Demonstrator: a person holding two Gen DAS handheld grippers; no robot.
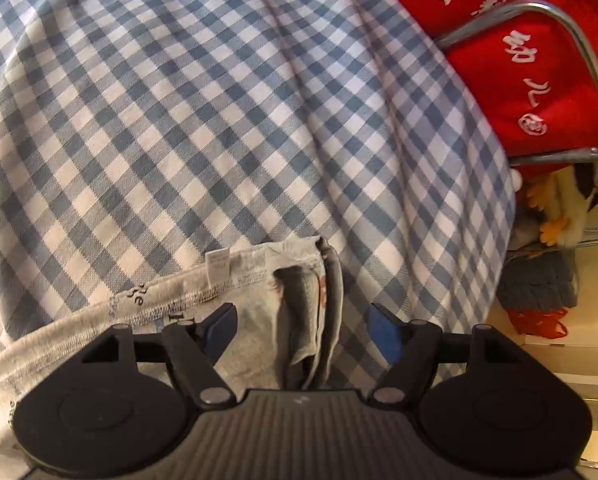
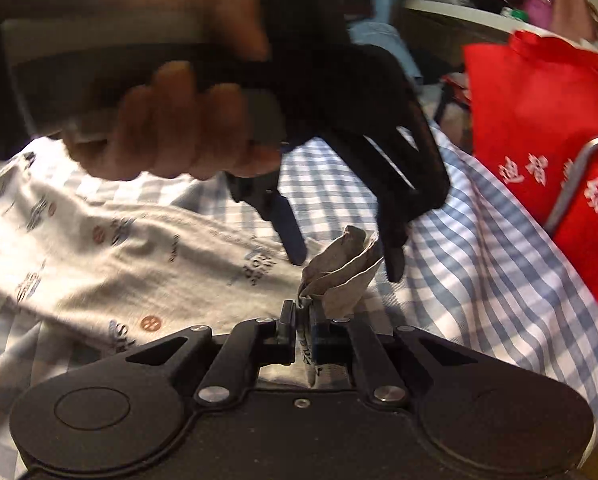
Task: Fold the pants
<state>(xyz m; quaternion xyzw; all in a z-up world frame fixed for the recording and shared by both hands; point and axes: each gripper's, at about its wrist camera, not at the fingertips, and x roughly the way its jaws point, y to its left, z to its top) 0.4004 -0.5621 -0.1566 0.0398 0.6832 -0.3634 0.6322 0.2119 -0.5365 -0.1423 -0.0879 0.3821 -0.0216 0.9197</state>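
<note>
Mid-fold: right tool (image 2: 303, 320) pinches a bunched corner of the pants (image 2: 111, 240) lying on the checked cloth (image 2: 479, 264); left tool (image 1: 299, 320), spread, straddles it, likely needing to close next.

Your left wrist camera looks steeply down, close over the blue-and-white checked cloth (image 1: 219, 120). Your right wrist camera looks forward, low. Both views share that cloth and the red fabric bag with white lettering (image 1: 519, 72) (image 2: 539, 120).
</note>
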